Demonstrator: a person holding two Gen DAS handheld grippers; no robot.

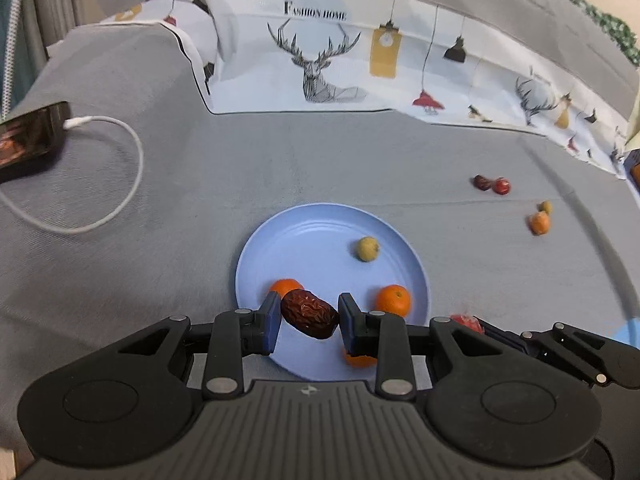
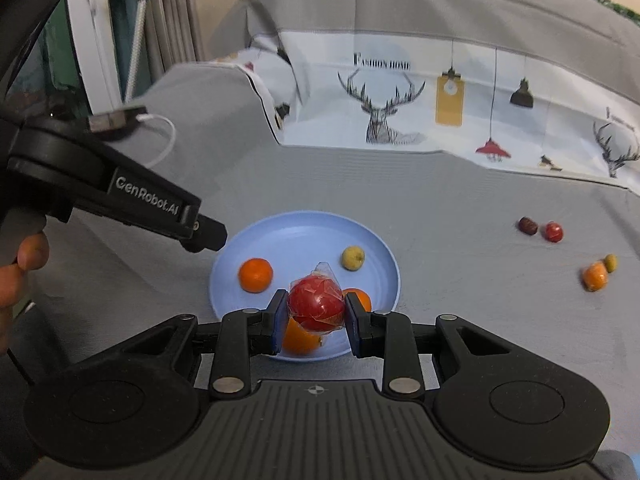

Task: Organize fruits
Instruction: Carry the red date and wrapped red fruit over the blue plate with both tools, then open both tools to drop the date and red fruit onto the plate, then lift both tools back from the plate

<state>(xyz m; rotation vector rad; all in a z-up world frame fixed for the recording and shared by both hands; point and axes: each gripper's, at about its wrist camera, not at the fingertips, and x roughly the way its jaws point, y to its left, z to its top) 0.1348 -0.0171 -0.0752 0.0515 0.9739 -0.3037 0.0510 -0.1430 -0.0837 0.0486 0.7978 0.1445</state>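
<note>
Blue plate (image 1: 280, 248) sits on the grey cloth (image 1: 160, 200), holding three oranges (image 1: 394, 299) and a small green fruit (image 1: 367, 249). Over it, the left gripper (image 1: 308, 318) pinches a wrinkled date (image 1: 309, 318), and the right gripper (image 2: 316, 309) clamps a wrapped red fruit (image 2: 316, 303). Four more fruits (image 2: 554, 232) lie on the cloth to the right, well apart from the plate.

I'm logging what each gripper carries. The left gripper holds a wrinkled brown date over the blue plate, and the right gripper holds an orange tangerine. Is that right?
Not quite. The right gripper holds a red fruit in clear wrapping, not a tangerine, as the right wrist view shows. The rest stands: the left gripper holds the wrinkled brown date over the blue plate.
</note>
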